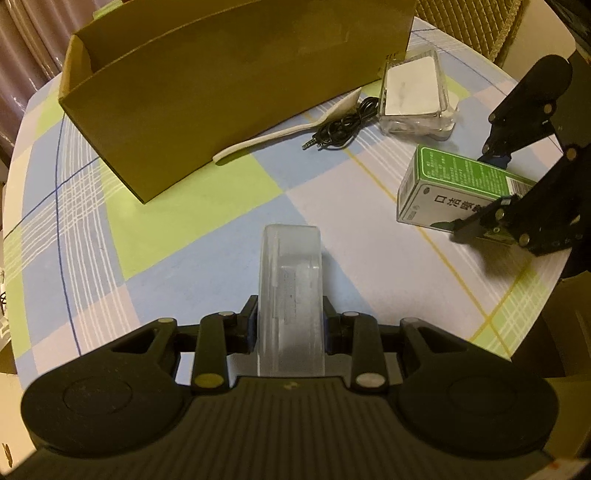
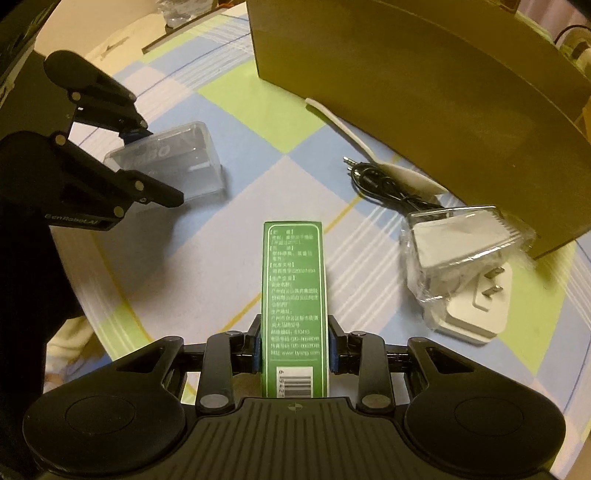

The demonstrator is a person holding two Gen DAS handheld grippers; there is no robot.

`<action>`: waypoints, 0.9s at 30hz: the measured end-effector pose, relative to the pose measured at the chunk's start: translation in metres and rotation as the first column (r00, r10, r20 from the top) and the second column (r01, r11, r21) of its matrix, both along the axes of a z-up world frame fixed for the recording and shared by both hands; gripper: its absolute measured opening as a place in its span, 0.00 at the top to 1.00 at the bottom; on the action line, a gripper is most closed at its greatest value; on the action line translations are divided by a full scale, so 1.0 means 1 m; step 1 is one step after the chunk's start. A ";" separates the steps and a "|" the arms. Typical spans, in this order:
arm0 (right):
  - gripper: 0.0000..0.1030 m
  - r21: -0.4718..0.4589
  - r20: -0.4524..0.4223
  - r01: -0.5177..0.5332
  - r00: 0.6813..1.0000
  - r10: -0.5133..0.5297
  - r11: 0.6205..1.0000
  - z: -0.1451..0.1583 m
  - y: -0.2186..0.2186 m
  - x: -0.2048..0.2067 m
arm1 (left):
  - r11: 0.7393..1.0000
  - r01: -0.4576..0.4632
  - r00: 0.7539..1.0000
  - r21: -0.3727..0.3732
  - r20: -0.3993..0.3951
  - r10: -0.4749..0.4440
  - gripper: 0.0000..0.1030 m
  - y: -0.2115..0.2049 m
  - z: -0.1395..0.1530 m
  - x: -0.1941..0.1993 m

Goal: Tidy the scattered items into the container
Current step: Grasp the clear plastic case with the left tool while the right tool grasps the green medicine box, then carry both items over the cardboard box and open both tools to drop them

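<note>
My left gripper (image 1: 290, 325) is shut on a clear plastic case (image 1: 290, 291), held just above the tablecloth; the case also shows in the right wrist view (image 2: 173, 162). My right gripper (image 2: 294, 345) is shut on a green carton (image 2: 294, 295), which also shows in the left wrist view (image 1: 458, 184) at the right. The open cardboard box (image 1: 221, 88) stands at the back. A white spoon (image 1: 280, 133), a black audio cable (image 1: 343, 127) and a clear case with a white plug (image 1: 417, 96) lie in front of the box.
The checked tablecloth (image 1: 207, 236) covers a round table whose edge curves close at the left and right. A woven chair back (image 1: 472, 22) stands behind the table. The white plug adapter (image 2: 476, 306) lies under the clear case (image 2: 465, 243).
</note>
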State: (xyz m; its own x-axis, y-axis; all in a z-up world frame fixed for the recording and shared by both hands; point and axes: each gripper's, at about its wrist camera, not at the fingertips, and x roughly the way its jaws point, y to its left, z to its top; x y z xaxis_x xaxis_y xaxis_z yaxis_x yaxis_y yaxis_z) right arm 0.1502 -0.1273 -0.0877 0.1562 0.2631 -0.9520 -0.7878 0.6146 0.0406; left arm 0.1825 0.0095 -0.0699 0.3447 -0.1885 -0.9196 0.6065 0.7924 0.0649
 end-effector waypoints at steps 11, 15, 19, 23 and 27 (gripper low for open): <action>0.73 0.023 0.039 -0.014 0.999 0.013 1.000 0.012 -0.004 -0.007 | 1.000 -0.027 1.000 -0.007 -0.003 0.027 0.75 0.005 0.003 0.005; 0.73 0.067 0.045 0.020 0.999 -0.023 0.998 0.029 -0.013 -0.006 | 1.000 -0.023 1.000 -0.001 0.019 0.023 0.75 0.007 0.018 0.001; 0.73 0.075 0.056 0.047 0.997 -0.051 0.996 0.041 -0.019 -0.005 | 1.000 -0.029 0.999 0.001 0.041 0.029 0.75 0.007 0.034 -0.003; 0.73 0.078 0.058 0.064 0.996 -0.068 0.995 0.054 -0.022 -0.003 | 0.999 -0.039 0.998 -0.010 0.048 0.040 0.75 0.006 0.049 -0.002; 0.73 0.096 0.080 0.081 0.993 -0.089 0.992 0.073 -0.021 0.005 | 1.000 -0.029 0.997 -0.005 0.068 0.029 0.75 -0.003 0.067 0.003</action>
State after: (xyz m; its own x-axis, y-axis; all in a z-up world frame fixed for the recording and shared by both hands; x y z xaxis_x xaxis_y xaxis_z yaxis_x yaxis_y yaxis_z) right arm 0.1547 -0.1487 -0.0146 0.2601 0.3319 -0.9068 -0.7357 0.6763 0.0366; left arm 0.1856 0.0064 -0.0030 0.4122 -0.1815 -0.8928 0.5777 0.8098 0.1022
